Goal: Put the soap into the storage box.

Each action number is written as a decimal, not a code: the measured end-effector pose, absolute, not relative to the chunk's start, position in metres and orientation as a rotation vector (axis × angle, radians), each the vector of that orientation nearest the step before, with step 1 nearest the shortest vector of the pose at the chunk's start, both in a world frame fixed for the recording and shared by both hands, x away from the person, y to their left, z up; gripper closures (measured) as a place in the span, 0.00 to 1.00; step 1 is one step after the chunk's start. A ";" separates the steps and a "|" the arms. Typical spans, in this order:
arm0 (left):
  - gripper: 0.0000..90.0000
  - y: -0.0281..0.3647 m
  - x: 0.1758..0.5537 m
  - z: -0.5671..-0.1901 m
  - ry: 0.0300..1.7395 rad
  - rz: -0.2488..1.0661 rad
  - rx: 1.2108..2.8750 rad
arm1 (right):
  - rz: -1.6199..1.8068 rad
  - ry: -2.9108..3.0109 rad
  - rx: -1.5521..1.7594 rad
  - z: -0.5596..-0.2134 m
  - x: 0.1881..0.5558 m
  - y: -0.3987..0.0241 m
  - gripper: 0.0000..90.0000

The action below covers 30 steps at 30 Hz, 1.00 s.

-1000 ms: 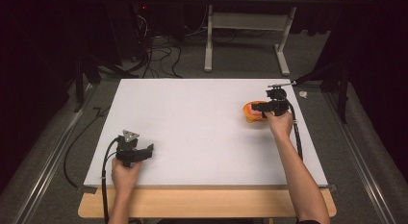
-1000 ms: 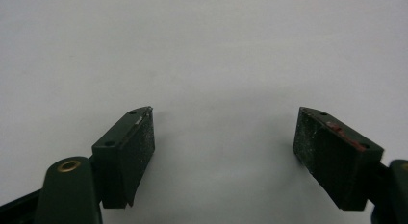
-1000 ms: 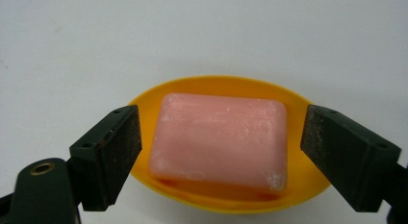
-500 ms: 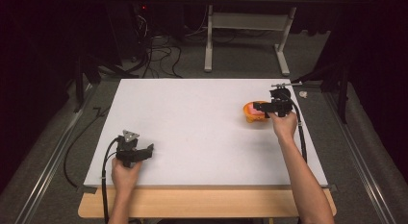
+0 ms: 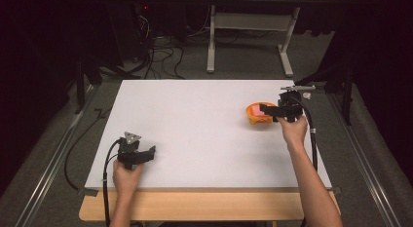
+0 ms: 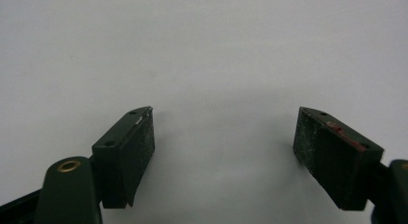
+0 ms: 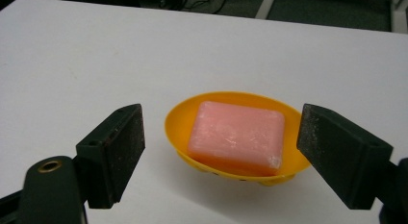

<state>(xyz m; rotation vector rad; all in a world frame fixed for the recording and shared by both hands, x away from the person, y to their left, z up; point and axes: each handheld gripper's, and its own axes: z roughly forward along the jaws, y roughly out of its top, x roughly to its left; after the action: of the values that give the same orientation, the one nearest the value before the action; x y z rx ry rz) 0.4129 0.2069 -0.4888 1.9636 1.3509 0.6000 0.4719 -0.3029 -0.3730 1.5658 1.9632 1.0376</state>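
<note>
A pink bar of soap (image 7: 235, 137), rectangular with rounded corners and a dull, slightly chalky face, lies flat in a glossy orange oval dish (image 7: 178, 119) of smooth plastic. The dish stands on the matte white worktop (image 5: 195, 120) near its right edge, toward the far half. The right tongs (image 7: 221, 152) are spread wide and hold nothing; their flat black jaws, faced with gritty pads, stand to either side of the dish without touching it, the soap between them.

The left tongs (image 6: 223, 156) are near the front left corner of the worktop, well apart from the dish. They too gape wide with nothing between the jaws, above bare white surface. One pad carries a reddish smear along its top edge.

From the high view, the broad middle of the worktop is open between the two hands, and the dish (image 5: 260, 113) sits a little in from the right edge with the right tongs (image 5: 265, 109) reaching over it from the right-hand side. A wooden strip (image 5: 204, 207) runs under the front edge.

The right gripper view shows the soap's shape and the small feet under the dish; in the high view the soap (image 5: 255, 110) is just a pink patch. The high view shows the left tongs (image 5: 146, 154) and their grey three-cornered plate.
</note>
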 end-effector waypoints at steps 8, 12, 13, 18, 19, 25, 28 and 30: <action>0.25 0.207 0.413 -0.489 1.350 0.602 1.964 | 1.070 1.953 1.501 -0.367 0.459 -0.300 0.21; 0.25 0.207 0.413 -0.489 1.351 0.600 1.963 | 1.084 1.947 1.489 -0.365 0.450 -0.303 0.21; 0.25 0.207 0.413 -0.489 1.351 0.601 1.964 | 1.086 1.949 1.483 -0.365 0.448 -0.303 0.21; 0.25 0.207 0.413 -0.489 1.350 0.602 1.964 | 1.121 1.931 1.459 -0.362 0.437 -0.307 0.22; 0.25 0.207 0.413 -0.489 1.351 0.601 1.964 | 1.128 1.927 1.460 -0.362 0.436 -0.307 0.22; 0.25 0.207 0.413 -0.489 1.351 0.601 1.964 | 1.152 1.935 1.434 -0.363 0.423 -0.306 0.22; 0.25 0.207 0.413 -0.489 1.351 0.599 1.964 | 1.159 1.934 1.428 -0.363 0.420 -0.305 0.22; 0.25 0.207 0.413 -0.489 1.352 0.598 1.963 | 1.165 1.933 1.424 -0.364 0.416 -0.305 0.22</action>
<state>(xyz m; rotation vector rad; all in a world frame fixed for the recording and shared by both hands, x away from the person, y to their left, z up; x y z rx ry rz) 0.4130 0.2070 -0.4888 1.9633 1.3516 0.5983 0.4162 -0.3051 -0.3642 1.4239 1.9333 1.1651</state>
